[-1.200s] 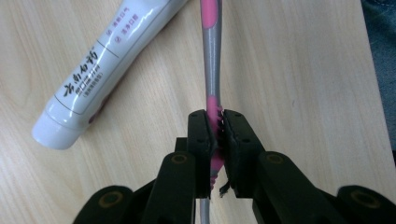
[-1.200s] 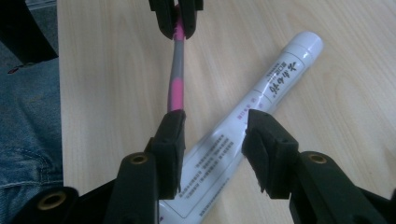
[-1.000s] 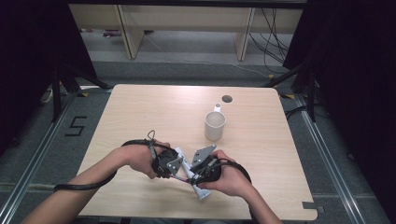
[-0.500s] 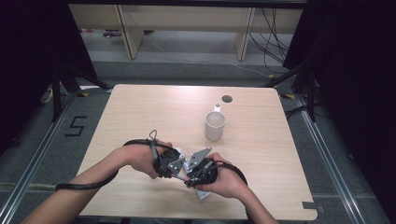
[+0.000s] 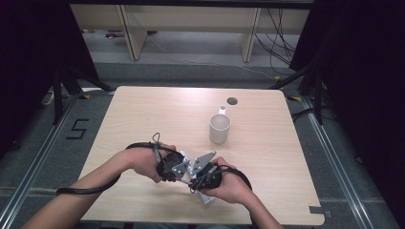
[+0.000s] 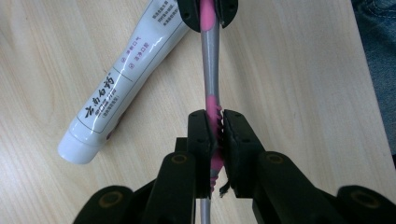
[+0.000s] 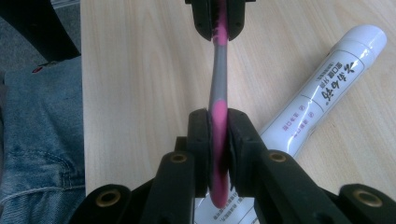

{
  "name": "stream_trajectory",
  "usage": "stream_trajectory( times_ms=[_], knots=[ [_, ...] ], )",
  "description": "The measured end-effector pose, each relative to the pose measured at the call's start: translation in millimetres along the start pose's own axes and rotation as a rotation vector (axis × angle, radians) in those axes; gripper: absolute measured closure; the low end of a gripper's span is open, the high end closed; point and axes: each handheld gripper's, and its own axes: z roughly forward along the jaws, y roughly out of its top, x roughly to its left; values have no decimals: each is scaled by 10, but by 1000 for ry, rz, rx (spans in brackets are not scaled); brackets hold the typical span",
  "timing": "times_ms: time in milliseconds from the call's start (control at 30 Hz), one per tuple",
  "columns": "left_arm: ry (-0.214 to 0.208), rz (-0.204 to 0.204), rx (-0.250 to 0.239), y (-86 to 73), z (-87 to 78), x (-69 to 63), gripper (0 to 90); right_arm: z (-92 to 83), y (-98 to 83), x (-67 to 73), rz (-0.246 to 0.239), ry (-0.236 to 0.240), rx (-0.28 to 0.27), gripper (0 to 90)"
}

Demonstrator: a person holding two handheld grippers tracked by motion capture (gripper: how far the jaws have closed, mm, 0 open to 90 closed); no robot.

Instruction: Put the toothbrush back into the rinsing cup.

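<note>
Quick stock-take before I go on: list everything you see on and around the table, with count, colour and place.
toothbrush: 1, pink and grey, held above the table between both grippers
toothpaste tube: 1, white, lying on the table under the grippers
mug: 1, white, upright right of table centre
table: 1, light wood, with a round hole near the far edge
left gripper: 1, black, shut on the toothbrush
right gripper: 1, black, jaws have just been closing, shut on the toothbrush
hands: 2, near edge
</note>
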Motion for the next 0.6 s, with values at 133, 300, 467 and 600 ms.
stream_trajectory(
  times_ms=[133, 300, 467, 600],
  knots=[
    [59, -18, -40, -9, -48, -3, 791, -30, -7, 16, 0, -26, -11, 816],
    [220, -110, -223, -87, -204, -16, 585, -122, -69, -14, 50, -73, -51, 817],
    [381, -279, -560, -255, -380, -93, 494, -234, -187, -105, 94, -166, -139, 817],
    [442, -456, -769, -457, -361, -203, 453, -350, -272, -151, 168, -280, -307, 817]
  ],
)
